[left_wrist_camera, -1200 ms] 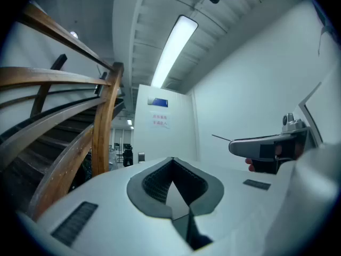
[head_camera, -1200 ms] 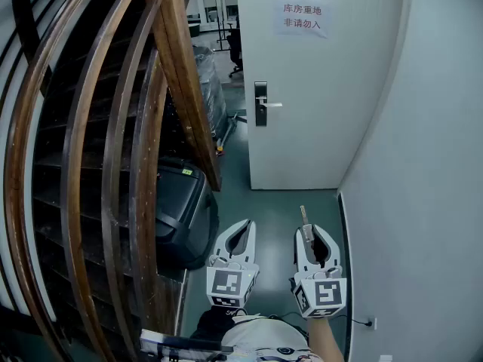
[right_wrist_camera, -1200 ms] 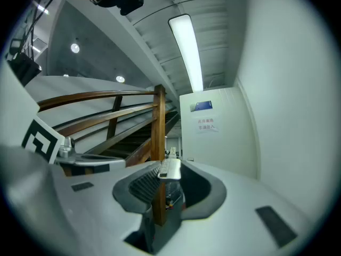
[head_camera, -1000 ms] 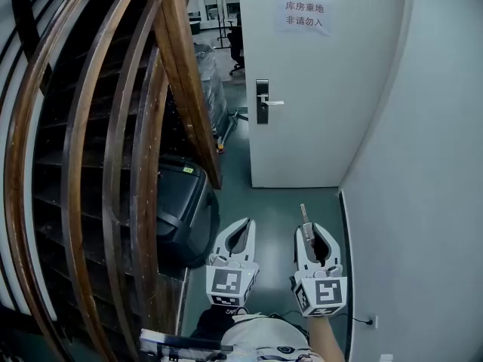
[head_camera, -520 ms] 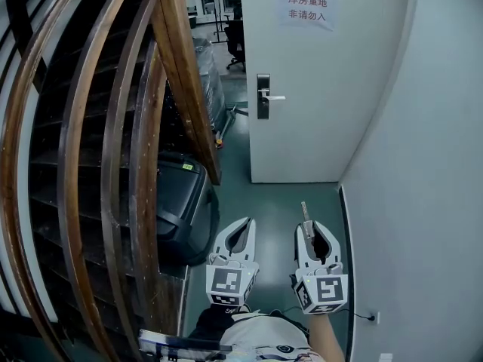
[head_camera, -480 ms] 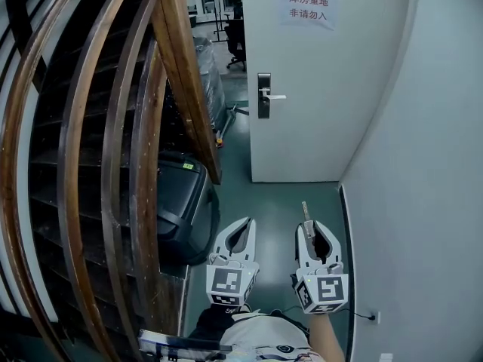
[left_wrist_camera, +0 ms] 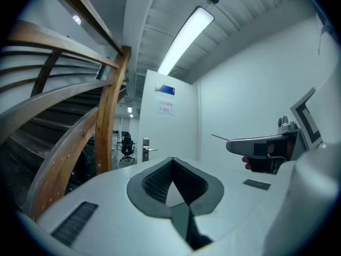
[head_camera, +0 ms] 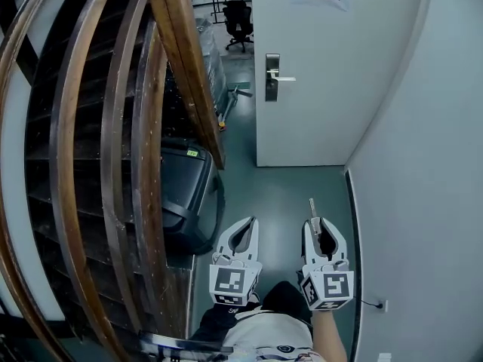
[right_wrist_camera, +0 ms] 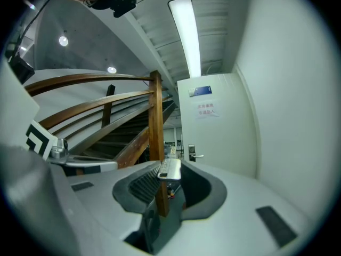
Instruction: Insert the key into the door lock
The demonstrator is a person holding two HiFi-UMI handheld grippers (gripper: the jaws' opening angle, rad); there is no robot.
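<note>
Two grippers hang side by side. The right gripper [head_camera: 317,226] is clamped on the key [head_camera: 312,206], blade forward; the left gripper [head_camera: 244,228] is closed, empty. This looks like the approach: the door lock [head_camera: 272,78] sits far ahead, its keyhole too small to see. Next, carry the key up to it.

A curved wooden stair railing [head_camera: 183,59] stands left, a black case [head_camera: 185,191] beside it, an office chair [head_camera: 240,13] beyond
</note>
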